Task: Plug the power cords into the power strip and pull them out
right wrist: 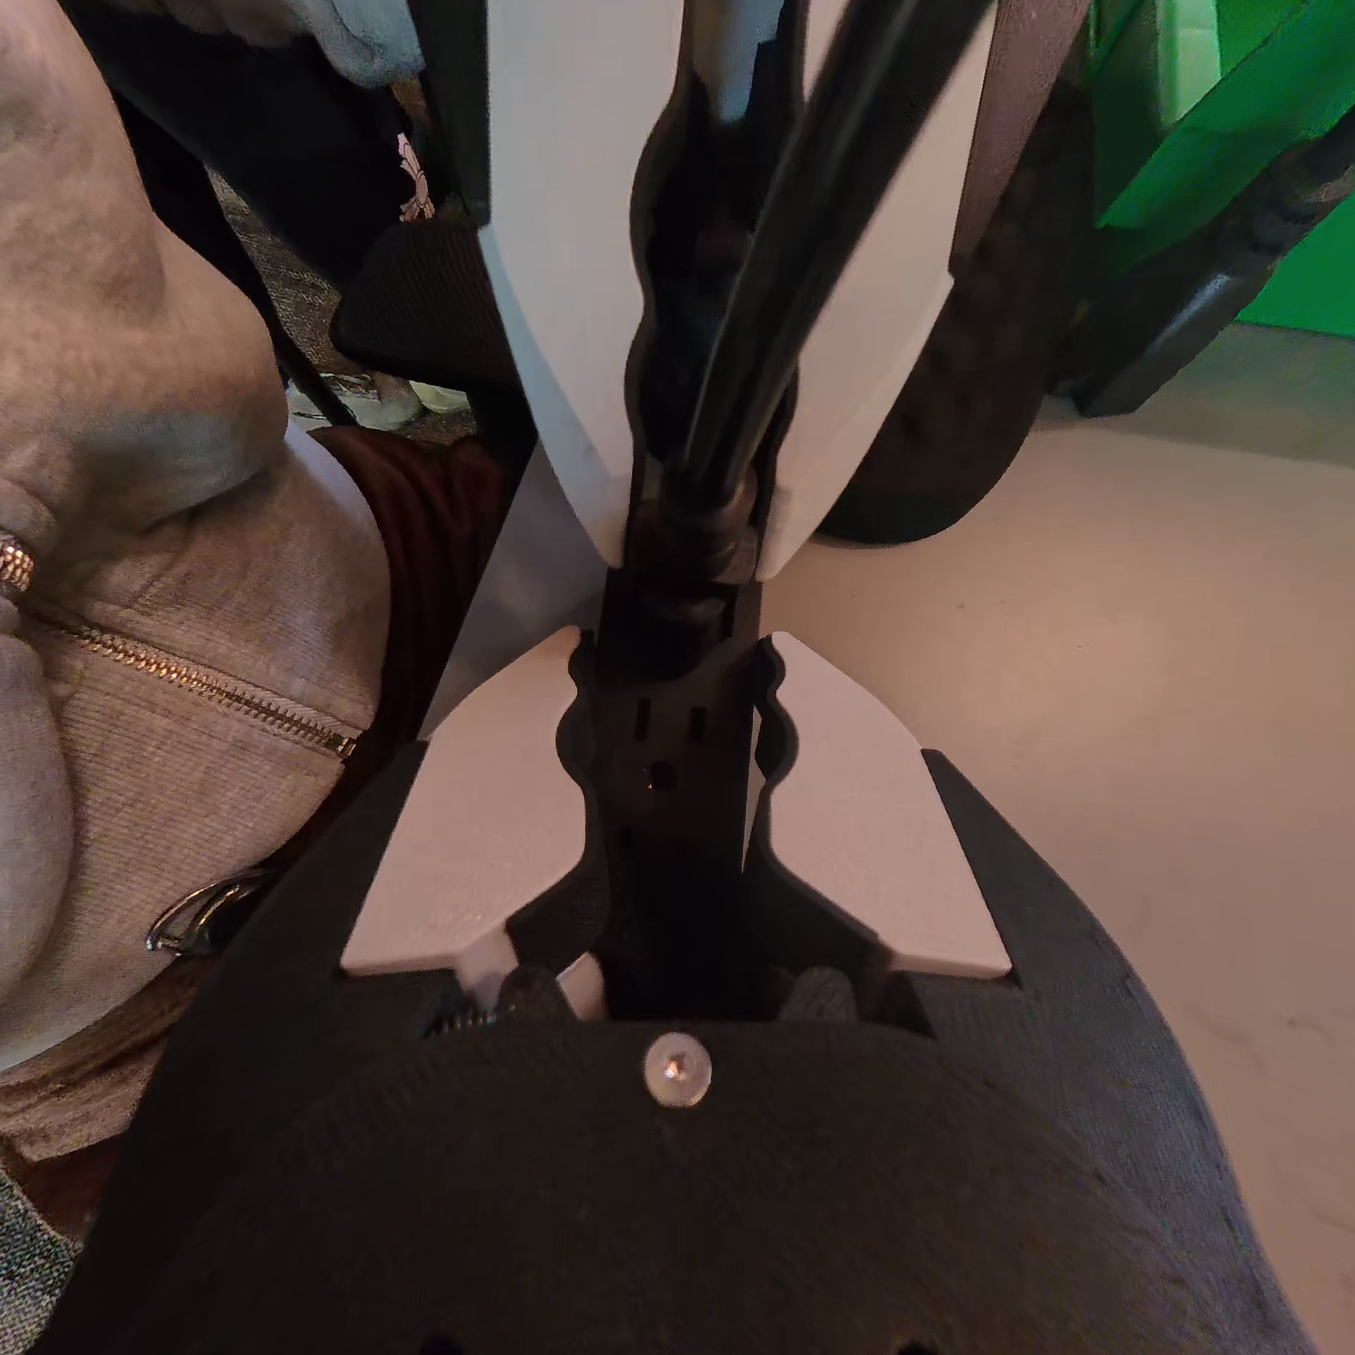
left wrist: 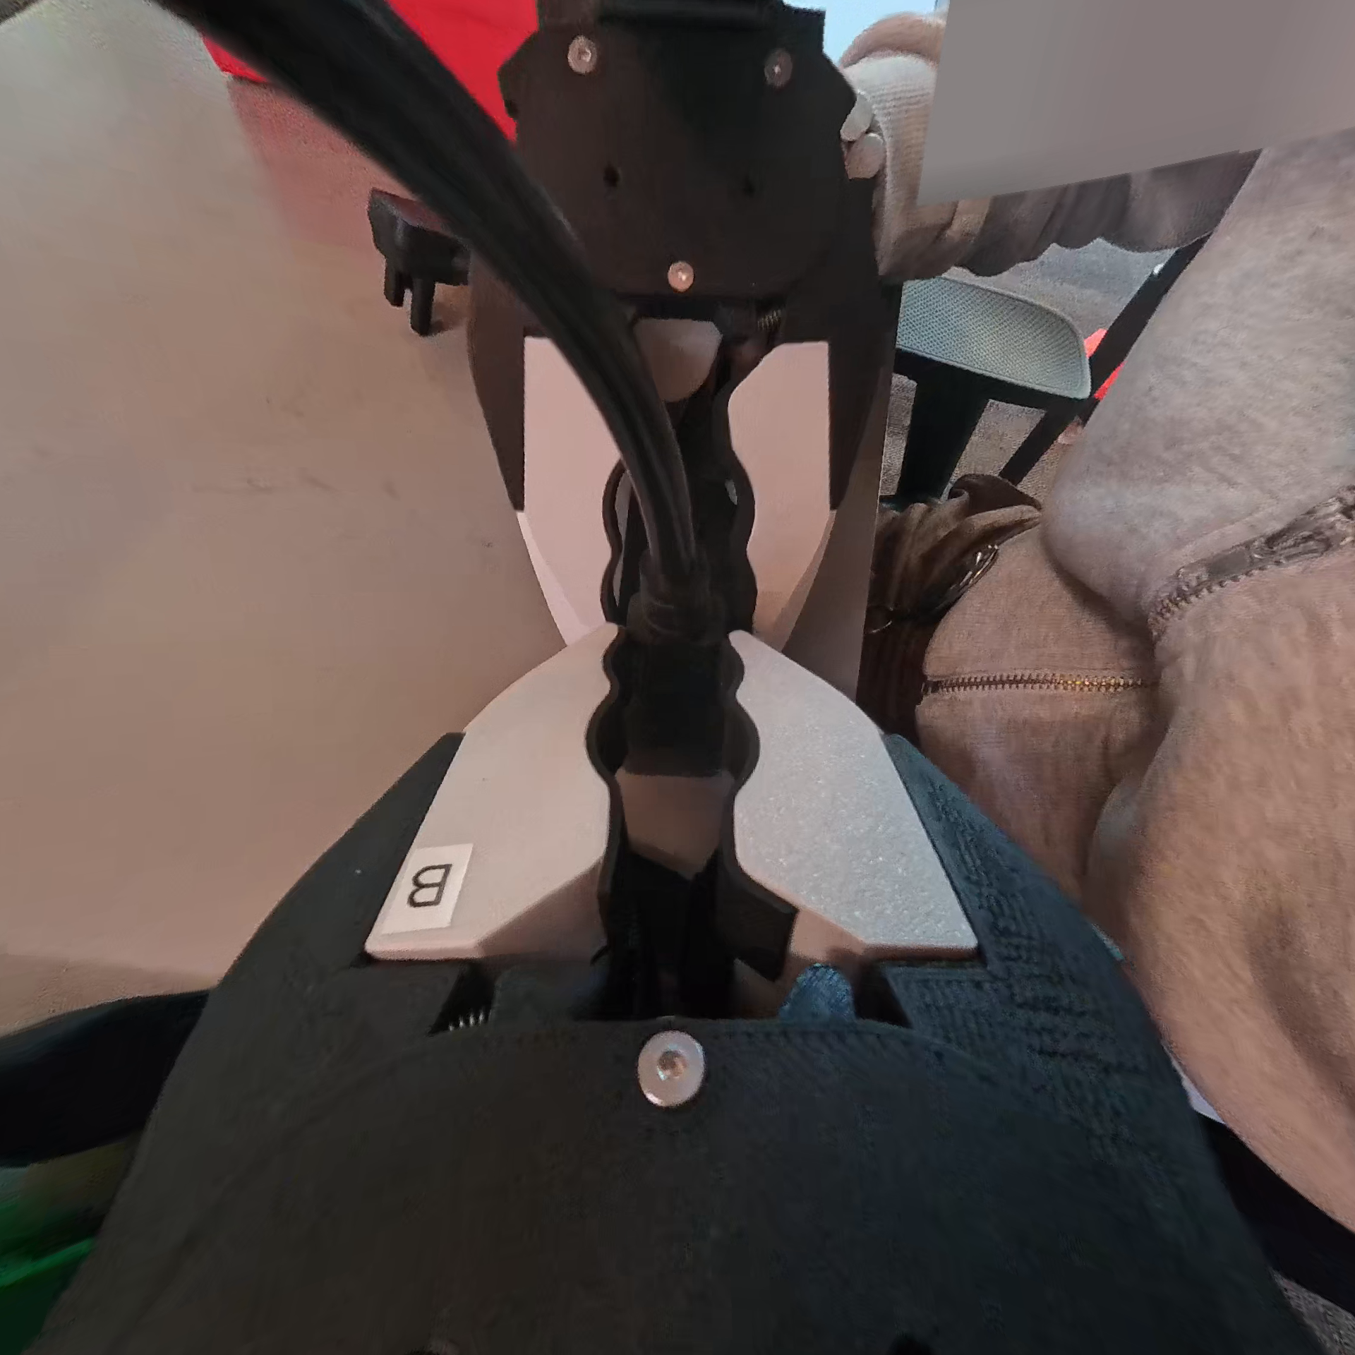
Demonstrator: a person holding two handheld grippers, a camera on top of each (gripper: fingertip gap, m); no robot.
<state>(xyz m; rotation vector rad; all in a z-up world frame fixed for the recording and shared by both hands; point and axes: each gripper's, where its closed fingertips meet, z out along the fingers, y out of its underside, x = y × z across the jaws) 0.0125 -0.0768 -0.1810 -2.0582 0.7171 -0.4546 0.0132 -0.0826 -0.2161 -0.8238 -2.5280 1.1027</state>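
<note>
left gripper (left wrist: 671, 704): white fingers (left wrist: 821, 792) nearly closed, clamped on a black plug (left wrist: 671, 711) at its moulded body. the power cords (left wrist: 513, 242) leave the plug toward 12 o'clock, then sweep up to 11 o'clock and off the top edge; they look like two black cables running side by side.

right gripper (right wrist: 671, 733): white fingers (right wrist: 469, 828) drawn close, gripping the black power strip (right wrist: 671, 762) across its width. one outlet face shows between the pads, slots toward 12 o'clock. the plug (right wrist: 685, 579) sits at the strip's far end; whether the prongs are fully seated i cannot tell.

the two grippers face each other tip to tip. in the left wrist view the right gripper (left wrist: 682, 469) fills 12 o'clock; in the right wrist view the left gripper (right wrist: 693, 557) fills 12 o'clock, its tips just beyond the right tips. almost no gap between them.

outward: pale table (left wrist: 220, 586) open from 8 to 11 o'clock in the left wrist view, and from 2 to 4 o'clock (right wrist: 1100, 696) in the right wrist view. another black plug (left wrist: 410, 256) lies at 11 o'clock, apart. the table edge runs close on the person's side; the person's beige zip jacket (left wrist: 1173, 660) crowds 1 to 4 o'clock there. a green object (right wrist: 1261, 183) stands at 1 o'clock in the right wrist view, and a grey chair (left wrist: 997, 330) at 2 o'clock in the left wrist view.
</note>
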